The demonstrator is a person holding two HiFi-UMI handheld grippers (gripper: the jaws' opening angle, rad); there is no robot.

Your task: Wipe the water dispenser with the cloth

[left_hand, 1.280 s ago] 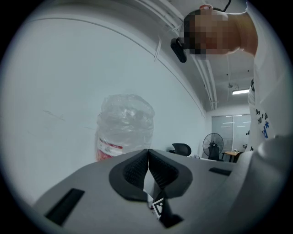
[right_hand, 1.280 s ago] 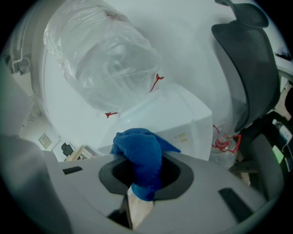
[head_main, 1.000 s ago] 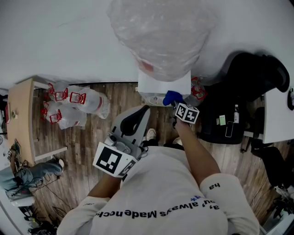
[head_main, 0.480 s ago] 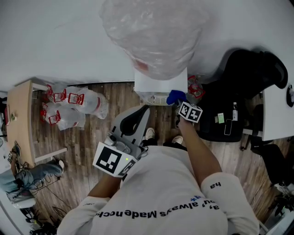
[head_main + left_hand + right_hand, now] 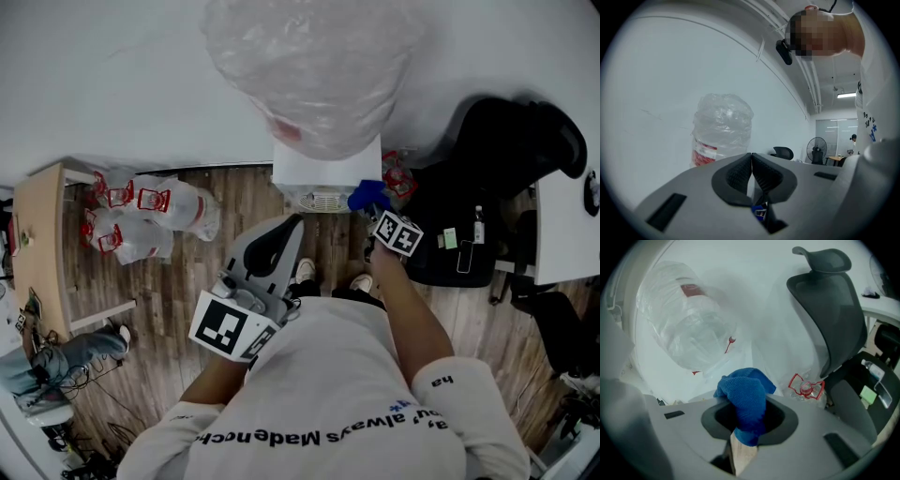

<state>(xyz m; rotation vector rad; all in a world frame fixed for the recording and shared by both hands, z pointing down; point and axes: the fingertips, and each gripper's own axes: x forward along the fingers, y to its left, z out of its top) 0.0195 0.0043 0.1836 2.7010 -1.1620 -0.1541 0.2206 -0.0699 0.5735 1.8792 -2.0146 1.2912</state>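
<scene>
Right tool (image 5: 746, 425) is clamped on the cloth (image 5: 746, 397): a blue bunch is pinched between the jaws, with the bulk of it spilling forward past the tips and a short tail hanging behind. The cloth looks soft, light and limp, a napped weave that should fold wherever it is pressed. A bunched hold like this one seems right, since it leaves a padded wad ahead of the tips to do the wiping. Left tool (image 5: 751, 174) has its jaws together with nothing between them, held low near the person's chest and well apart from the work. The water dispenser (image 5: 323, 173) stands on the wooden floor (image 5: 234, 216) against the wall. It is a rigid white cabinet carrying a large bottle (image 5: 319, 66) wrapped in crinkled clear plastic. Judged top-heavy with that load, so light pressure would suit it, and the wrap probably slides under a wipe. In the head view the cloth sits at the cabinet's front right corner, just below the bottle. Touching or just off the surface: cannot tell. An office chair (image 5: 829, 310) stands near, to the right.
</scene>
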